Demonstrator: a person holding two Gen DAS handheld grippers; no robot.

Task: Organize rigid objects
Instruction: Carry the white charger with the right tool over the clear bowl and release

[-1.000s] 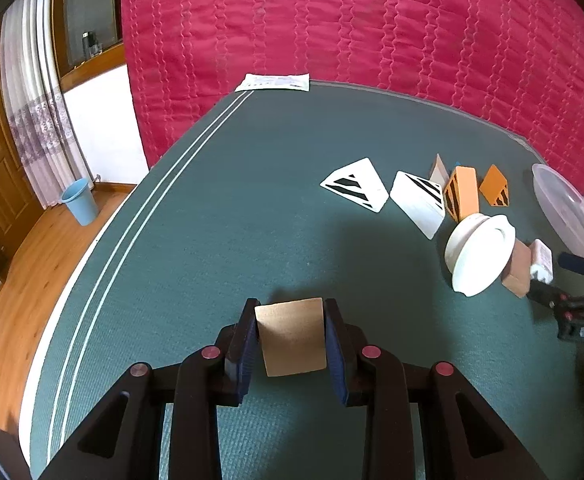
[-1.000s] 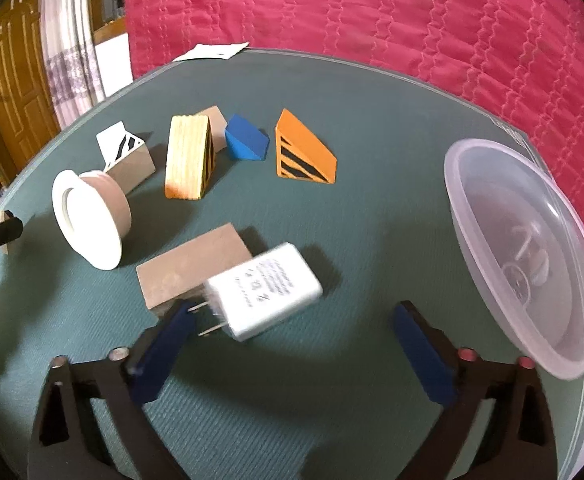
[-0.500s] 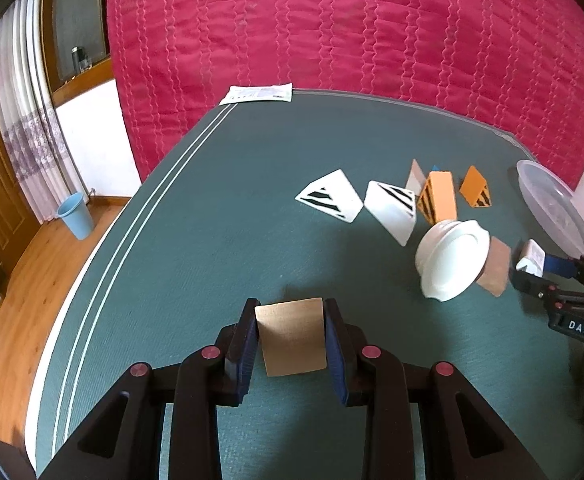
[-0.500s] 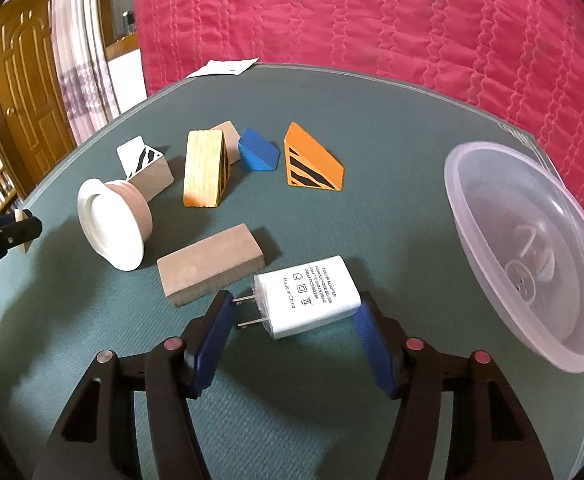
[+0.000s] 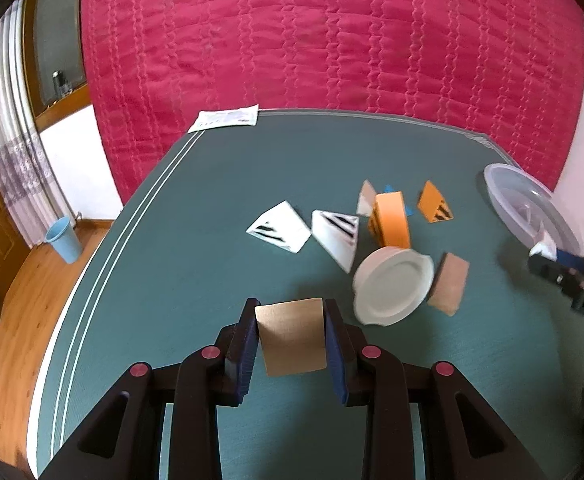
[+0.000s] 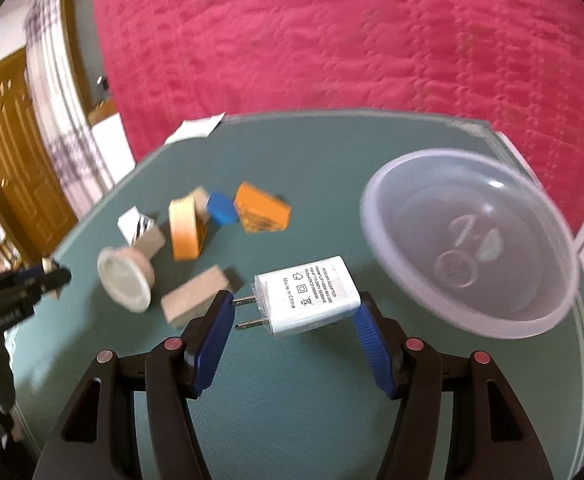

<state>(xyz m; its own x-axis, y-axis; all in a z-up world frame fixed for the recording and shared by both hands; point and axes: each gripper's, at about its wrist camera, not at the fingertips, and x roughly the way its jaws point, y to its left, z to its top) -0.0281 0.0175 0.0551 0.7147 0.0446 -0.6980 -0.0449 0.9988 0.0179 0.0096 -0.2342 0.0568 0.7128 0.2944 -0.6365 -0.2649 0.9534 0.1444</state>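
Observation:
My left gripper (image 5: pixel 292 312) is shut on a flat tan block (image 5: pixel 292 336), held above the green table (image 5: pixel 196 264). My right gripper (image 6: pixel 295 302) is shut on a white power adapter (image 6: pixel 311 296), its blue pads pressing the prong end and the rear end, lifted off the table. A clear plastic bowl (image 6: pixel 471 240) sits just to the right of the adapter at the table's edge. In the left wrist view the right gripper (image 5: pixel 559 264) shows at the far right beside the bowl (image 5: pixel 531 208).
On the table lie a white round dish (image 5: pixel 391 284), a tan brick (image 5: pixel 449 288), an orange wedge (image 5: pixel 391 220), an orange striped triangle (image 5: pixel 435 208), two white striped triangles (image 5: pixel 280 228), and a blue piece (image 6: pixel 222 208). A paper (image 5: pixel 226 118) lies at the far edge.
The right gripper's jaws closed on the power adapter and lifted it off the table. Both grippers rose and shifted; the left kept its hold on the tan block.

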